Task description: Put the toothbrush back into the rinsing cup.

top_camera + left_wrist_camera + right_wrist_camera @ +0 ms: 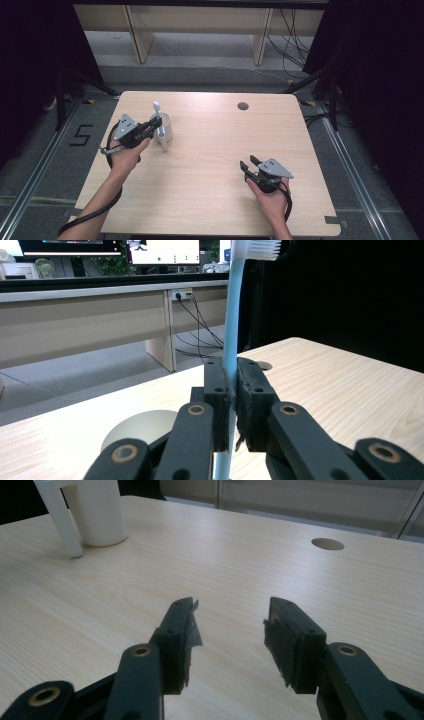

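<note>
The cup (163,129) stands on the table (210,165) at its left side. The toothbrush (159,120) stands upright, clamped in the left tool (153,125) at the cup. The right tool (248,162) sits near the table's right front, well apart.

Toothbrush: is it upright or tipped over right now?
Upright. The toothbrush stands vertically, bristles on top, its handle clamped in the left claw beside the cup.

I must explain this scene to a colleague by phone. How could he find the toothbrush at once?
Look at the wooden table, far left part, where a white mug stands. Beside it the left gripper is shut on the toothbrush, holding it upright. It is the sole light blue, thin thing there, with white bristles on top.
</note>
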The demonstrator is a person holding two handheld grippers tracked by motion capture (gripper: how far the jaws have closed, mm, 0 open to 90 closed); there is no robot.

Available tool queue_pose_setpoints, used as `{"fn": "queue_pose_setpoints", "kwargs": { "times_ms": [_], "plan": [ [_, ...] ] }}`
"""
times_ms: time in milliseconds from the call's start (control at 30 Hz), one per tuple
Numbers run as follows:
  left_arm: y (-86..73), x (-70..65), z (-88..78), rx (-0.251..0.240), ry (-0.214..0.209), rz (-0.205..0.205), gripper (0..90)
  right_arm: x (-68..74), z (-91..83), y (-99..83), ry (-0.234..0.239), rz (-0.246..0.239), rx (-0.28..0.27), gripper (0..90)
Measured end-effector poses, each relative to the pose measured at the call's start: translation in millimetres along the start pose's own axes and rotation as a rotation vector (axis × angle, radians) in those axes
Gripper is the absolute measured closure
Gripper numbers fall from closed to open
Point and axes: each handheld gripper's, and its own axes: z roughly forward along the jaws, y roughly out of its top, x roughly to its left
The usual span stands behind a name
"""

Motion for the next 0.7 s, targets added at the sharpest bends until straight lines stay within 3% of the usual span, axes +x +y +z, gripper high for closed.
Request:
{"fn": "queue_pose_setpoints", "kwargs": {
  "times_ms": [233,367,533,567,600,633,700],
  "plan": [
    [-6.9,0.6,-0.3,0.003,0.001,-0.007,83.5,-1.4,-0.5,0.2,-0.009,-0.018,0.003,54.3],
    [-11.6,0.7,0.3,0.009,0.001,-0.014,83.6,3.1,-1.3,-0.5,-0.010,0.029,0.025,54.3],
    [-15.7,0.7,-0.2,0.014,-0.001,-0.014,83.6,-0.7,0.0,-0.3,-0.009,-0.024,0.017,54.1],
    [-16.4,0.7,-0.4,0.014,-0.001,-0.013,83.5,1.7,-0.8,-0.3,-0.005,0.013,0.033,54.0],
    [-17.0,0.6,-0.6,0.013,-0.001,-0.015,83.5,1.4,-0.6,-0.2,-0.004,0.011,0.031,54.0],
    [-17.7,0.6,-0.6,0.014,-0.001,-0.017,83.5,-1.2,0.5,0.0,-0.008,-0.023,0.014,54.0],
    [-19.1,0.7,0.6,0.004,-0.005,-0.020,83.5,-1.1,0.3,0.2,-0.003,-0.018,0.019,54.0]
  ]
}}
